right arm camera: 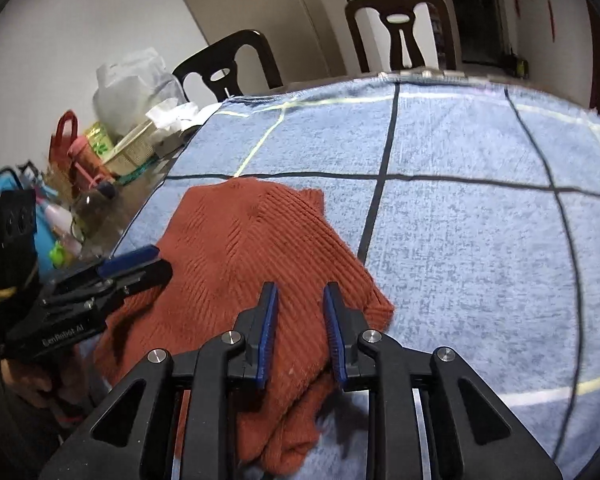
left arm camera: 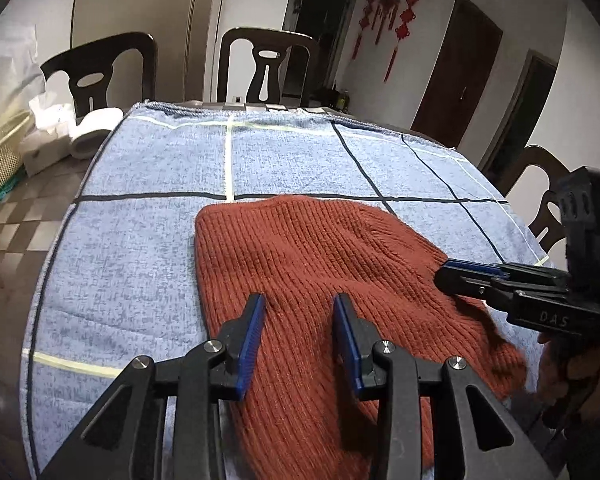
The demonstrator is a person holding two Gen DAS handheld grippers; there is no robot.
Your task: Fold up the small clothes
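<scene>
Rust-red ribbed knit garment (left arm camera: 312,280): small, soft, lying flat on the pale blue towelling cloth with dark and pale grid lines (left arm camera: 148,248). It looks already doubled, layered edges showing at its near end in the right wrist view.

Nearest to the garment, left gripper (left arm camera: 300,340): black frame, blue-padded fingers (left arm camera: 252,344), jaws apart and holding nothing. It hangs over the garment's near part; knit fills the gap between the jaws, but whether the tips touch it cannot be told.

Right gripper (right arm camera: 300,332): same build, jaws apart by a narrower gap, empty. It stands over the garment's near right corner. In the left wrist view its tips (left arm camera: 452,272) sit at the garment's right edge.

Step in hand, as judged: taking hold of the garment's near end for a further fold. To do it well, each gripper should close on all layers at once, at matching points on either side, then lift evenly so the ribbing stays unskewed and the cloth beneath is not dragged along.

Beyond the garment: the cloth's far hem (left arm camera: 236,110), then dark wooden chairs (left arm camera: 268,64). Left of the garment, off the cloth: a woven basket (left arm camera: 0,152), white tissue paper (left arm camera: 52,116), assorted bottles (right arm camera: 88,160).
</scene>
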